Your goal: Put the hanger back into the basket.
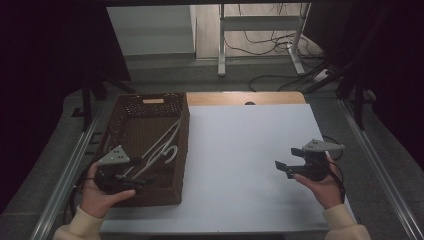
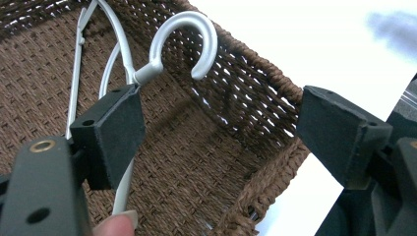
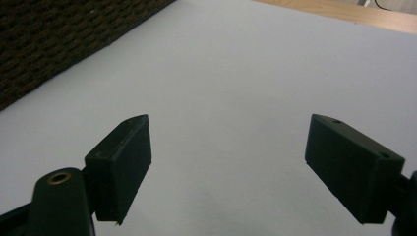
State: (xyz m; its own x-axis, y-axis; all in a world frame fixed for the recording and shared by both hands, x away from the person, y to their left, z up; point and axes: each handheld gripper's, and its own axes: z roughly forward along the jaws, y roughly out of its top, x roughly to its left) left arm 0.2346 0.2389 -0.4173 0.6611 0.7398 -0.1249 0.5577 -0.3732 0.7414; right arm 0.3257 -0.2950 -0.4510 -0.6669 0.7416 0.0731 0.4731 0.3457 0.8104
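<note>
Reaching into the woven basket (image 1: pixel 134 131) with the left gripper (image 1: pixel 131 176), jaws spread wide and gripping nothing, probably to pick up the white hanger (image 1: pixel 161 146) lying inside. Just ahead of the left jaw and touching its tip: the hanger's hook (image 2: pixel 183 40), a closeness seen from the left gripper view and lost in the high view's gloom (too dim there to judge contact). Off to the right, right gripper (image 1: pixel 289 161) hovering over the white table (image 1: pixel 240 150), jaws wide, holding nothing, likely waiting.
</note>
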